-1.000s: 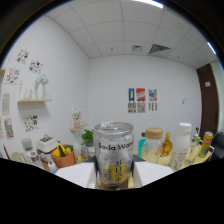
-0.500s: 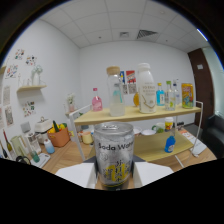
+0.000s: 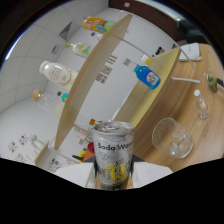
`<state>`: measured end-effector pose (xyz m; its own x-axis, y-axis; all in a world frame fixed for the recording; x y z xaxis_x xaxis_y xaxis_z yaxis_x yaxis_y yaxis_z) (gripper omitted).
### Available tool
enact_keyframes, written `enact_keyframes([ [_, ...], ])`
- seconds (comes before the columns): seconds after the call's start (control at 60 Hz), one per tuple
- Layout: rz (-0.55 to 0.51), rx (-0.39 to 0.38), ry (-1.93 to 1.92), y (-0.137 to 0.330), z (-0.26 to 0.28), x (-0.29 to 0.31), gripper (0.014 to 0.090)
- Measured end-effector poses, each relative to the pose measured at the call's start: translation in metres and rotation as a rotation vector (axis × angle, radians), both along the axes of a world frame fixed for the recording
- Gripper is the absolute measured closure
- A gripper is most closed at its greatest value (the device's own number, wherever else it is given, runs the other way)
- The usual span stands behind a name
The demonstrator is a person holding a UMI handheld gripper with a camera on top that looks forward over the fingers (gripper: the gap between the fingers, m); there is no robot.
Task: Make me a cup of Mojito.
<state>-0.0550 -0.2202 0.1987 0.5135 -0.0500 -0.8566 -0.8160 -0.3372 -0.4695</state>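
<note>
Silver and yellow, a soda water can [image 3: 113,154] sits clamped between the two pale fingers [image 3: 75,172] of the gripper [image 3: 113,176], which press against its sides near the base. The can's top rim and lid show, and the printed words "Soda Wat" read across its upper band. The whole view is tipped hard over, so the room runs at a steep slant behind the can.

Just beyond the can and to one side, a clear glass [image 3: 172,137] stands on the wooden table [image 3: 200,85]; small pale lumps lie in it, though what they are cannot be told. Near the glass, a thin clear stick-like thing [image 3: 200,103] rests on the same surface.

Further off, a wooden shelf [image 3: 95,70] crosses the scene. A blue bottle with a white label [image 3: 147,76] shows under its upper board. On the other side of the board sit a large white bottle [image 3: 56,74] and an orange and yellow packet [image 3: 99,23], along with some smaller items too blurred to name. A white wall [image 3: 30,70] fills the space behind the shelf, and a few small pictures [image 3: 25,141] hang on it near the fingers.
</note>
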Motion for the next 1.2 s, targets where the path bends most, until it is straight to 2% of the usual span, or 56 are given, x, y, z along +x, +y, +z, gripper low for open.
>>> enact_keyframes([
  [0.15, -0.057, -0.034, 0.463, 0.009, 0.010, 0.008, 0.0534],
  [0.383, -0.112, -0.053, 0.970, 0.012, 0.030, 0.025, 0.0536],
  [0.667, -0.167, -0.066, 1.203, 0.020, 0.033, 0.037, 0.0536],
  [0.783, -0.159, -0.070, 1.072, 0.018, 0.032, 0.033, 0.0533],
  [0.9, -0.130, -0.037, 0.705, 0.017, 0.038, 0.031, 0.0534],
  [0.983, -0.087, 0.033, 0.367, 0.019, 0.056, 0.029, 0.0533],
  [1.133, -0.031, 0.211, -0.299, 0.018, 0.083, 0.016, 0.0532],
  [1.15, -0.025, 0.220, -0.354, 0.011, 0.084, 0.025, 0.0531],
  [1.2, -0.005, 0.251, -0.502, 0.020, 0.081, 0.004, 0.0531],
])
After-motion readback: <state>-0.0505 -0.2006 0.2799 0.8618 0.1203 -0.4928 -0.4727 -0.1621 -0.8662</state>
